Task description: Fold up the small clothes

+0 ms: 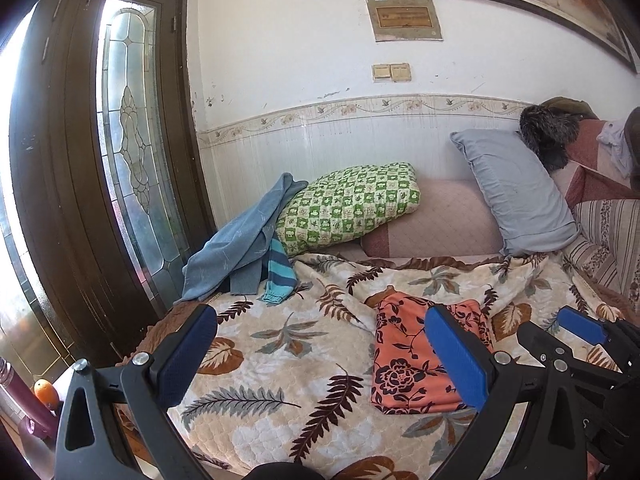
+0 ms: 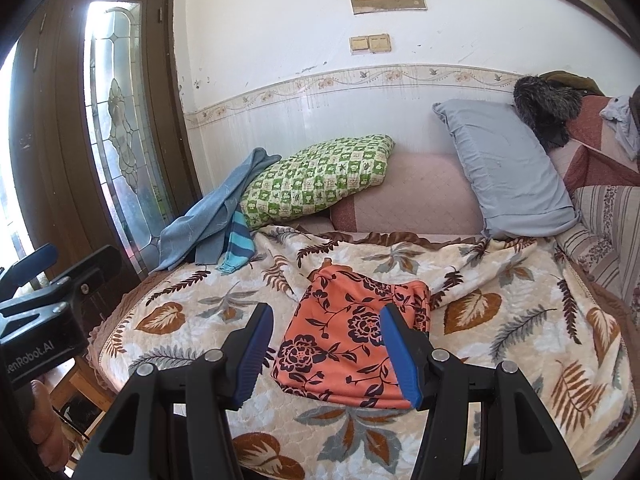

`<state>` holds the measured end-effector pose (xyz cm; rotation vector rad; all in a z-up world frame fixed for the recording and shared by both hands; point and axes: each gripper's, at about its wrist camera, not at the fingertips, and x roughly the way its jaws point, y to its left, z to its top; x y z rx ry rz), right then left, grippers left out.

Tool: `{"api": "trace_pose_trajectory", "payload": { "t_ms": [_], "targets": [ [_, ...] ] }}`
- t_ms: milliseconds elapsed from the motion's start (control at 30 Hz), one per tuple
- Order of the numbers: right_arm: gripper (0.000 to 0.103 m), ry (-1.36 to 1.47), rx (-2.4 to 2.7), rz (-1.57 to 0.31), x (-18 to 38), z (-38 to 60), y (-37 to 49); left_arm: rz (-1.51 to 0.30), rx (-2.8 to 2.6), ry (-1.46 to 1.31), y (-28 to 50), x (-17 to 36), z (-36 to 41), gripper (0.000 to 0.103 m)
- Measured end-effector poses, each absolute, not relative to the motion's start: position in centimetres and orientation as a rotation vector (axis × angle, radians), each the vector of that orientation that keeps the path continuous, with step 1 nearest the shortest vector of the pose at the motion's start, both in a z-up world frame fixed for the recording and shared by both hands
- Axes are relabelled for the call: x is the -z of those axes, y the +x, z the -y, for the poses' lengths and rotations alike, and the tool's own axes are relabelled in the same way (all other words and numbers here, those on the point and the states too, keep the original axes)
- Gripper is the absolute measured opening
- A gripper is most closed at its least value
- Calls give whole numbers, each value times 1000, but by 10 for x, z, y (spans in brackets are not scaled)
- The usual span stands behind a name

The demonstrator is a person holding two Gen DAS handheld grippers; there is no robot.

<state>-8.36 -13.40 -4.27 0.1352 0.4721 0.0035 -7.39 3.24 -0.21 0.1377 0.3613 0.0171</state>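
A folded orange garment with a dark flower print (image 1: 404, 360) lies on the leaf-patterned blanket (image 1: 280, 364); it also shows in the right wrist view (image 2: 344, 340). My left gripper (image 1: 320, 348) is open and empty, held above the blanket left of the garment. My right gripper (image 2: 324, 344) is open and empty, hovering just in front of the garment; it also shows at the right edge of the left wrist view (image 1: 576, 332). A blue cloth (image 1: 240, 248) and a striped teal garment (image 1: 280, 276) lie heaped at the blanket's far left corner.
A green checked pillow (image 1: 352, 204) and a grey pillow (image 1: 516, 192) lean against the back. A dark wooden door with stained glass (image 1: 132, 152) stands at the left. A striped sofa arm (image 1: 608, 240) is at the right.
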Motion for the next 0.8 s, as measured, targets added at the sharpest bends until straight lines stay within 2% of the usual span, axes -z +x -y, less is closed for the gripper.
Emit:
{"api": "trace_pose_trajectory", "payload": {
  "t_ms": [800],
  "targets": [
    [62, 142, -3, -452, 33, 142, -88, -362, 24, 146, -79, -11, -17, 103]
  ]
}}
